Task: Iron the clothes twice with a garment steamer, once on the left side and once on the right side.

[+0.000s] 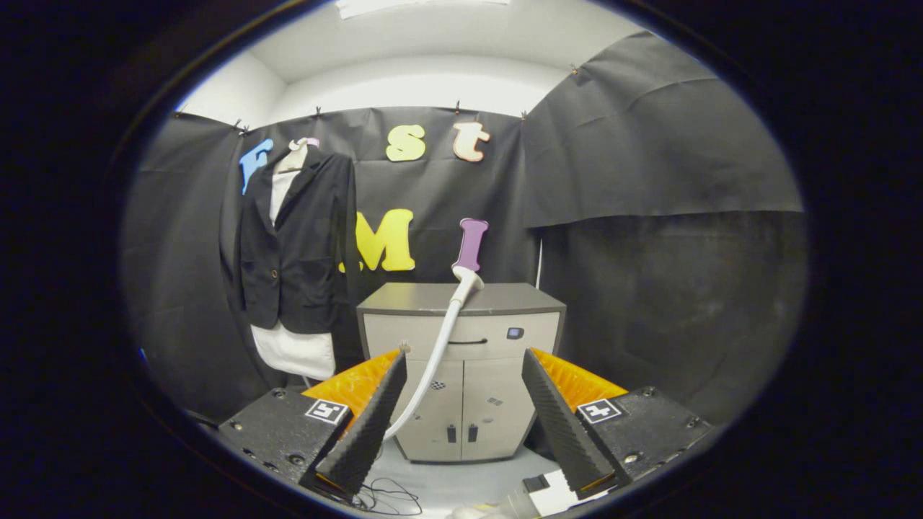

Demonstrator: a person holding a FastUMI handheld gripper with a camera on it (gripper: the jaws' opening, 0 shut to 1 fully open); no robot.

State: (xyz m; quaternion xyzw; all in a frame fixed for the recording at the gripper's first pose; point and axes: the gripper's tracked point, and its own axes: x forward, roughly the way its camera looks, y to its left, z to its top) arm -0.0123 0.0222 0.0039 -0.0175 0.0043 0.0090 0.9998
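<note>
The gripper (465, 375) is held w/ its fingers (368, 432) spread wide apart; nothing is gripped btwn them. Thru the gap a grey cabinet (461, 346) is seen just beyond the fingertips, w/ a drawer on top & two doors below. A white steamer hose (436, 360) is seen rising in a curve from low beside the left finger, across the cabinet front, up to the steamer head (467, 277), which is seen at the height of the cabinet's top, against the booth wall; whether it rests on the top or is held on a stand can't be told. The clothes are hung well to the left of the cabinet: a black jacket (299, 238) over a white shirt (296, 349), on a hanger (303, 148) near the wall, shirt hem showing under the jacket. Thin black cables (389, 497) are seen on the floor below the fingers. The steamer & the garment are apart from the gripper, not touched by it.
</note>
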